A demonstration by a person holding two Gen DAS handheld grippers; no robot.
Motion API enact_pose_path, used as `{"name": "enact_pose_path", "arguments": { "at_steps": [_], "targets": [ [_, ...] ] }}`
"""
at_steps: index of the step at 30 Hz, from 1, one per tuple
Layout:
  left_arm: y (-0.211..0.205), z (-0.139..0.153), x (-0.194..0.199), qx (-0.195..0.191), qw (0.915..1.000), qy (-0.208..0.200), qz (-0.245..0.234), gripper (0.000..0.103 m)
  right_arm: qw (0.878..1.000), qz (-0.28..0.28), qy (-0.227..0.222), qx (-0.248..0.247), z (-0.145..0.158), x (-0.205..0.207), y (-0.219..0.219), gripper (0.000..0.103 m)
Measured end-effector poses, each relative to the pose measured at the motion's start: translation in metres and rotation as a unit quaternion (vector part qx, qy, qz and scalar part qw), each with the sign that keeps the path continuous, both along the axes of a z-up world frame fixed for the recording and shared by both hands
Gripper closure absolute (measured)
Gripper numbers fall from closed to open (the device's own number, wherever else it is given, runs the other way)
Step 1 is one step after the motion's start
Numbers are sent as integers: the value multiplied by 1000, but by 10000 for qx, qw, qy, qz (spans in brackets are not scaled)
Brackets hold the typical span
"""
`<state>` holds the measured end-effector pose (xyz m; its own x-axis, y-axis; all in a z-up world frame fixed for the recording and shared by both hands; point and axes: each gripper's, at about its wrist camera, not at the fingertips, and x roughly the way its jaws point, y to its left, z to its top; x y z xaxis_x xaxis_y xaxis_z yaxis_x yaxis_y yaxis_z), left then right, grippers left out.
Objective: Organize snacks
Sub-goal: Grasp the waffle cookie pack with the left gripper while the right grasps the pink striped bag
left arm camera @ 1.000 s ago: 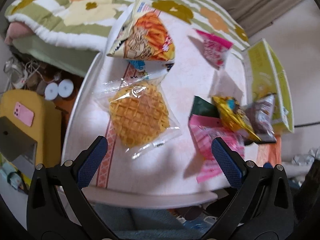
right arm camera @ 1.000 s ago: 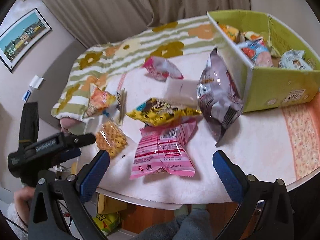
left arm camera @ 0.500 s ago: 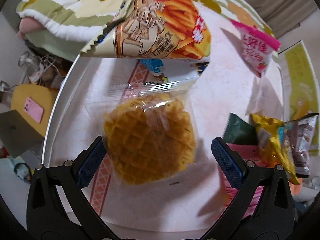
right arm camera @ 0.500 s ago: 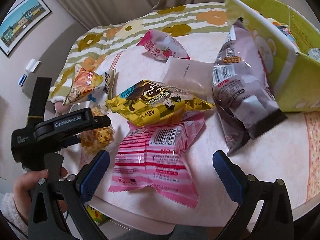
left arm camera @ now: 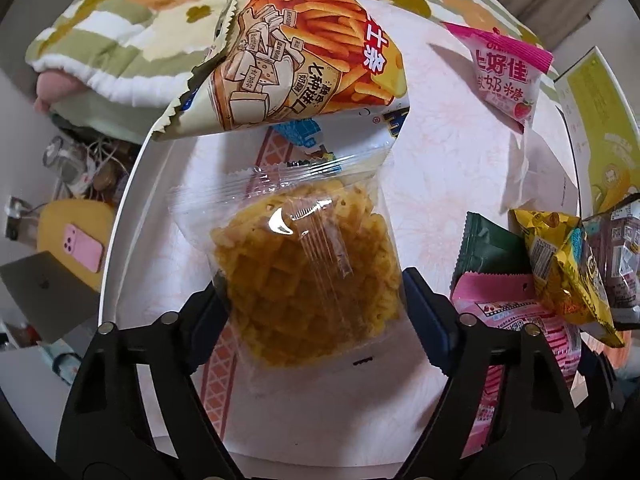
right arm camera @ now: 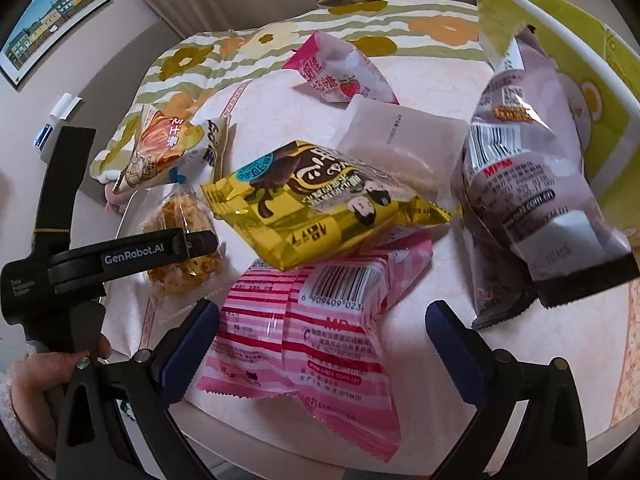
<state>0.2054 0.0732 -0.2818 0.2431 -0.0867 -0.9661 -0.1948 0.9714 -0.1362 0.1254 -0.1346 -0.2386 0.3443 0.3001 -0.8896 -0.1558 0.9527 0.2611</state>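
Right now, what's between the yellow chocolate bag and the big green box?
In the right wrist view, the purple snack bag stands between the yellow chocolate bag and the green box, leaning against the box's side. A pale frosted packet lies just behind.

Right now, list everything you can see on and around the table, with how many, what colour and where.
waffle packet: 1, clear wrap, golden, table's left edge, between the left tongs' pads
fries bag: 1, orange and cream, beyond the waffle
strawberry candy bag: 1, pink and white, far side
yellow snack bag: 1, yellow and brown, centre, atop the pink striped packet
pink striped packet: 1, pink and white, near edge
purple bag: 1, purple-grey, leaning on the box
green box: 1, lime green, right
white packet: 1, frosted white, centre
table: 1, pale pink
left tongs: closed on the waffle
right tongs: open, at the pink packet
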Motion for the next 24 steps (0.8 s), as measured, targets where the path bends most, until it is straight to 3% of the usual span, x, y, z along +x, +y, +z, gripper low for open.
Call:
{"name": "enact_pose_path", "arguments": {
  "at_steps": [14, 16, 17, 18, 24],
  "targets": [
    [7, 14, -27, 28, 9997, -186, -160, 27, 9990, 36, 265, 351, -13, 9, 0, 0],
    [11, 14, -31, -5, 9998, -164, -120, 27, 9987, 63, 321, 402, -16, 10, 2, 5],
    [13, 14, -33, -23, 9998, -158, -100, 27, 9980, 97, 343, 520, -16, 9, 2, 16],
    [16, 15, -35, -40, 9998, -164, -78, 27, 9977, 103, 347, 570, -16, 8, 3, 20],
    [21, 27, -50, -62, 9996, -257, -112, 27, 9980, 205, 250, 547, -5, -3, 9, 24]
  ]
}}
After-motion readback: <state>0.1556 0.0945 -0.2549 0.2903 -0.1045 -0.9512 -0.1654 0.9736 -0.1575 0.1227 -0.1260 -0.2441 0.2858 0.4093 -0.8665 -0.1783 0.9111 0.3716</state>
